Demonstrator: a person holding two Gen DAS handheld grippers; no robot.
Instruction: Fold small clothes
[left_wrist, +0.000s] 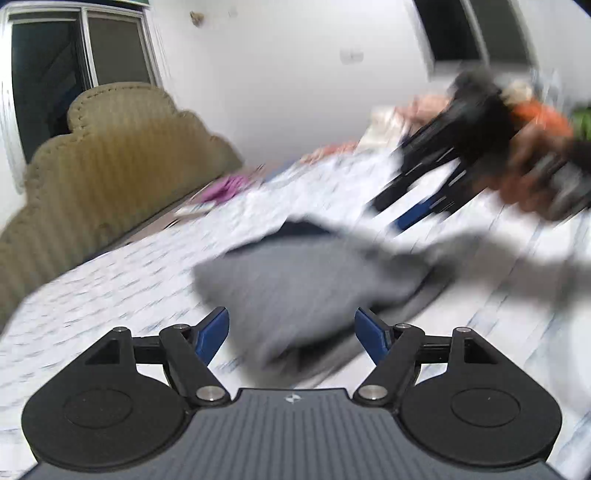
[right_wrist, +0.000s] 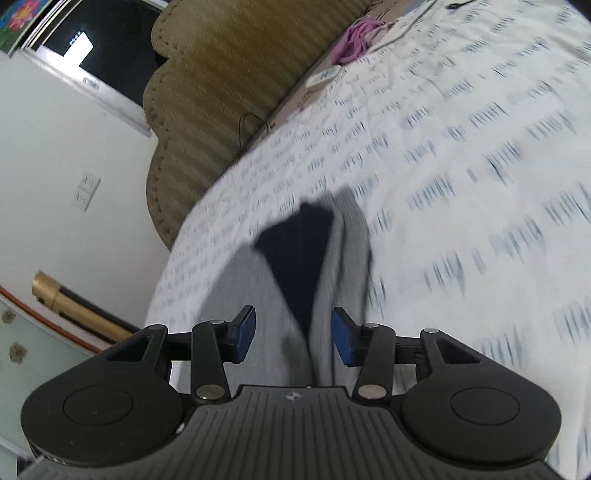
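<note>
My left claw (left_wrist: 291, 334) and right claw (right_wrist: 293, 338) both stand open, nothing pinched; the grey garment (left_wrist: 314, 280) lies bunched on the bed (left_wrist: 110, 280) ahead of them. I'd smooth it flat first, then nip matching corners. Both claws tilt downward, the right hand (left_wrist: 532, 173) reaching across

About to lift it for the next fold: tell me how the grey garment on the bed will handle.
The grey garment will probably be floppy: it lies crumpled with soft folds on the bedsheet. Likely light, as its thin layers drape flat. Lifted by one edge, it may unfold.
</note>
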